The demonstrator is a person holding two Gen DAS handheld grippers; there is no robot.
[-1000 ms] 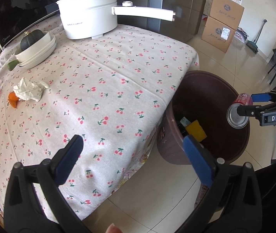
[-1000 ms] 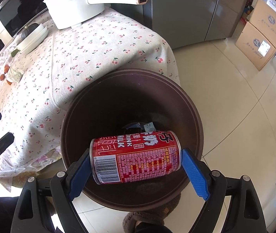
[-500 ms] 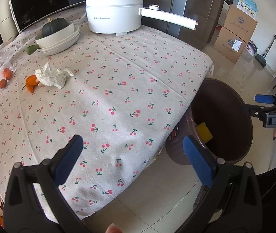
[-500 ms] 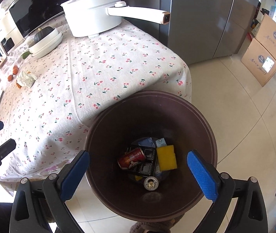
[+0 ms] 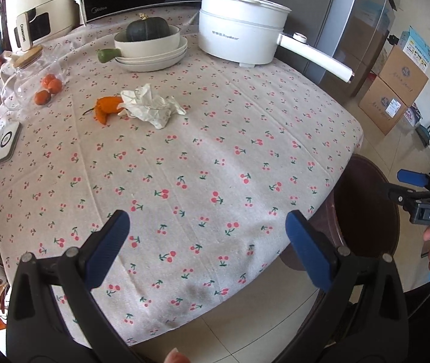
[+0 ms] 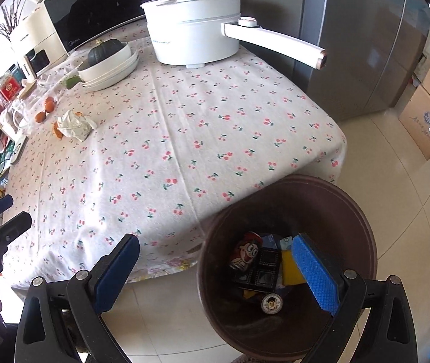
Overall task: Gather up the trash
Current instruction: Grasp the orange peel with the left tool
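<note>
Now, crumpled tissue (image 5: 150, 107) lies on cherry-cloth surface (image 5: 215, 157), touching orange peel (image 5: 106, 109) at its 9 o'clock; both likely remaining trash. Tissue sits well apart from left gripper (image 5: 204, 249), toward 11 o'clock of its fingers (image 5: 107, 246), which are spread wide, empty. Right gripper (image 6: 215, 275) hangs over brown bin (image 6: 363, 220) at surface's edge, fingers apart, nothing held. Red can (image 6: 243, 252) lies inside bin among other rubbish, so that item looks done.
</note>
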